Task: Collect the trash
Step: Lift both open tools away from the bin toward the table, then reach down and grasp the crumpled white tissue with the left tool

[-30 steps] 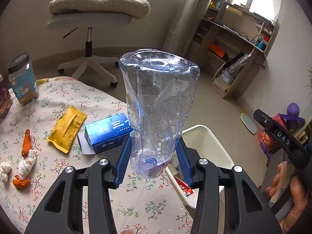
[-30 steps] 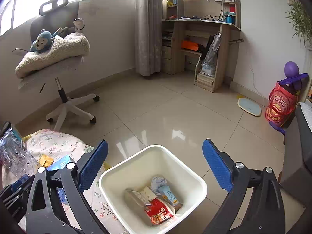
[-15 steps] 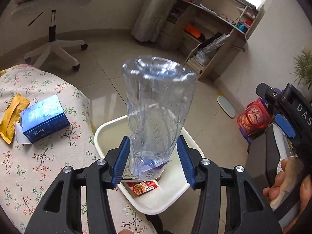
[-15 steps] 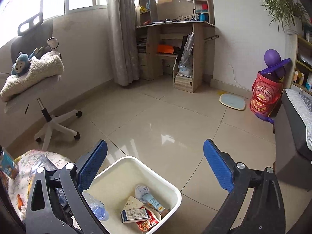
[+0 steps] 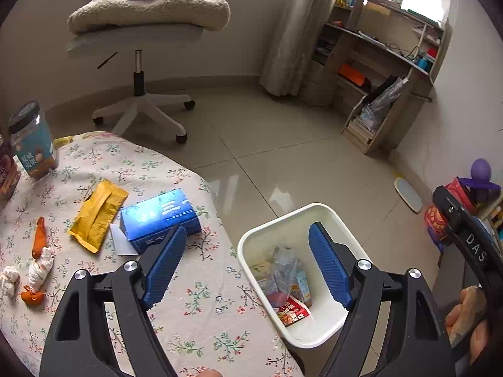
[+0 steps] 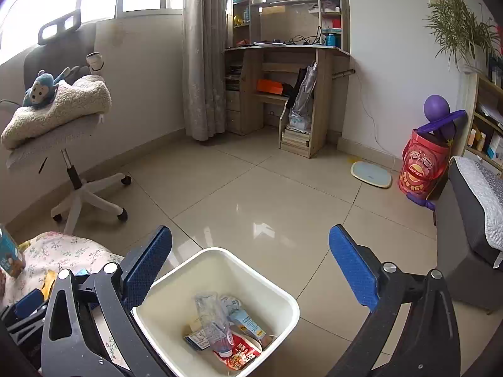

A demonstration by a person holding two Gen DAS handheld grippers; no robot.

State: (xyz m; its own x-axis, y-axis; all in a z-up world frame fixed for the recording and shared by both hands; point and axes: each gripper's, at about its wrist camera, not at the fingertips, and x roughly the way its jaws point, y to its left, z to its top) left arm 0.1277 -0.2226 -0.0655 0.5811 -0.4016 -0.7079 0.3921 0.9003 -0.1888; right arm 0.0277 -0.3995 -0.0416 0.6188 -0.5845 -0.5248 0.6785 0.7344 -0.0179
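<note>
The white trash bin stands on the floor beside the table; the clear plastic bottle lies inside it among wrappers. My left gripper is open and empty, above the table edge and the bin. On the floral tablecloth lie a blue box, a yellow packet, orange peel and crumpled tissues. In the right wrist view my right gripper is open and empty above the bin, with the bottle in it.
Two jars stand at the table's far left. A swivel chair with a cushion and toy monkey stands beyond the table. A desk with shelves, a red bucket and a scale are across the tiled floor.
My left gripper carried the bottle over the bin, opened and let it go; the bottle now lies in the bin. The left gripper has swung back towards the table.
</note>
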